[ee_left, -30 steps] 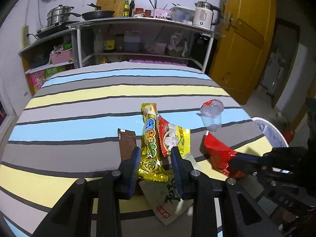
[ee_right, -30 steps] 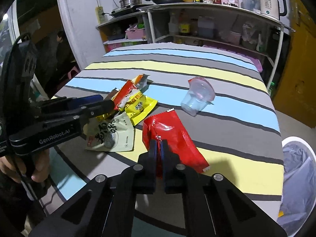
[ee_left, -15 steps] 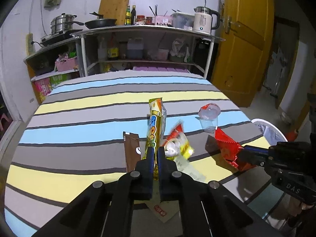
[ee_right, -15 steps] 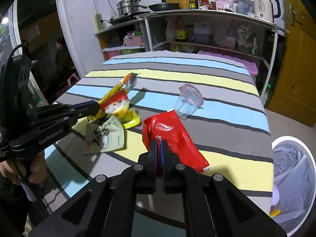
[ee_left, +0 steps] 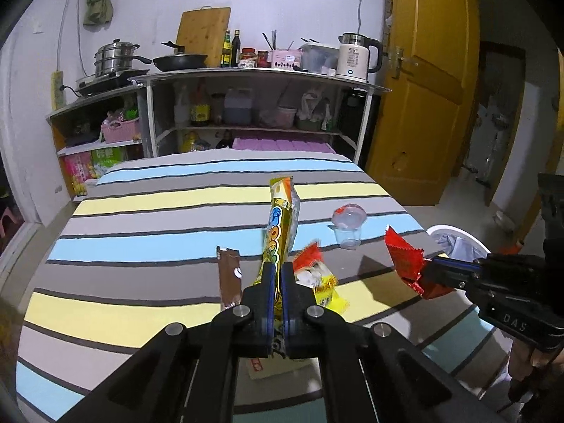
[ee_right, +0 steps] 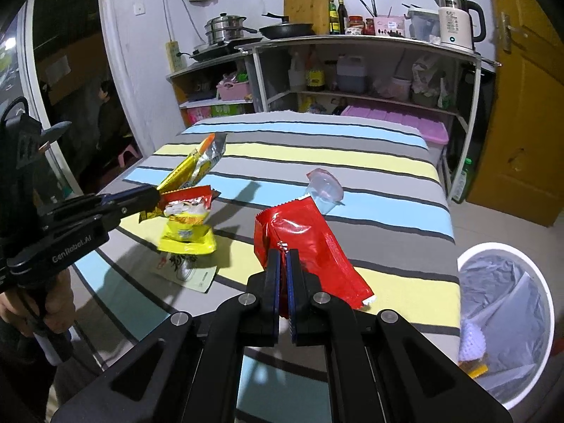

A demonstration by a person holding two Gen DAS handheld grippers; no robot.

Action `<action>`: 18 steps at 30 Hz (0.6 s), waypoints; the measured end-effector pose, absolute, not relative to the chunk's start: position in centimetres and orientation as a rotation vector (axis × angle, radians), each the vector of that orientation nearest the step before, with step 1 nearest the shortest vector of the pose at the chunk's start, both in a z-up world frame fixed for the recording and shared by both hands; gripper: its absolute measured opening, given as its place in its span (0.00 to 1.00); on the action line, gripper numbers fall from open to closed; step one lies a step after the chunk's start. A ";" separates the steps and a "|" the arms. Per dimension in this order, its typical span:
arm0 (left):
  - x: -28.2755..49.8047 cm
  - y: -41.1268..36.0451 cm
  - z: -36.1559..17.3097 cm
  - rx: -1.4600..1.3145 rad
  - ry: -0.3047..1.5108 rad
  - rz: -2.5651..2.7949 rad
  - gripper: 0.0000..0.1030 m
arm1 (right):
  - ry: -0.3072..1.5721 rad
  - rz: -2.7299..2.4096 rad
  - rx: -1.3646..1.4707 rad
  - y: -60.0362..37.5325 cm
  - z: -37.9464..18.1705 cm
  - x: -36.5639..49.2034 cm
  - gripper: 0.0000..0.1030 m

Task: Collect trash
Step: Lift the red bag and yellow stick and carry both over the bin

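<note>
Here we have both grippers clamped on wrappers above the striped table (ee_left: 141, 218). Our left gripper (ee_left: 278, 275) has its jaws pressed together on the lower end of a long yellow snack wrapper (ee_left: 278, 225), which stands up and away from the fingers, lifted off the cloth. In the right wrist view a red-and-yellow packet (ee_right: 187, 218) hangs just beneath that gripper, touching the yellow wrapper; we cannot tell whether the jaws pinch it too. Our right gripper (ee_right: 283, 257) is closed on the near edge of a red foil wrapper (ee_right: 303, 236), whose far end tilts up toward a clear plastic cup (ee_right: 322, 190) lying on its side on a blue stripe.

On the table, a brown wrapper (ee_left: 229, 275) lies flat just left of our left gripper, and a pale green flat packet (ee_right: 187, 271) lies under the hanging packet. A white bin with a plastic liner (ee_right: 507, 299) stands on the floor beside the table's right edge, with some bits already inside.

A hand (ee_right: 53, 303) grips the left tool's handle.
</note>
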State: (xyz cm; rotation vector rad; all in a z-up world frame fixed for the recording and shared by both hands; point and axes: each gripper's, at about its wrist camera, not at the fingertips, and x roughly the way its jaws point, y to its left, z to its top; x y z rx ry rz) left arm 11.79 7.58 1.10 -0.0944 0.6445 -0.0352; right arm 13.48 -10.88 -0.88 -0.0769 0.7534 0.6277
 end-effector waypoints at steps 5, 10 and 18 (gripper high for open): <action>11.3 7.2 1.1 -0.107 0.649 -0.060 0.03 | 0.746 0.617 -0.072 -11.3 -0.6 12.8 0.03; 12.1 7.4 -1.5 -0.138 0.749 -0.072 0.03 | 0.743 0.613 -0.065 -11.9 -0.4 12.6 0.03; 12.1 7.3 -2.7 -0.127 0.779 -0.055 0.04 | 0.746 0.609 -0.059 -12.2 -0.6 12.5 0.03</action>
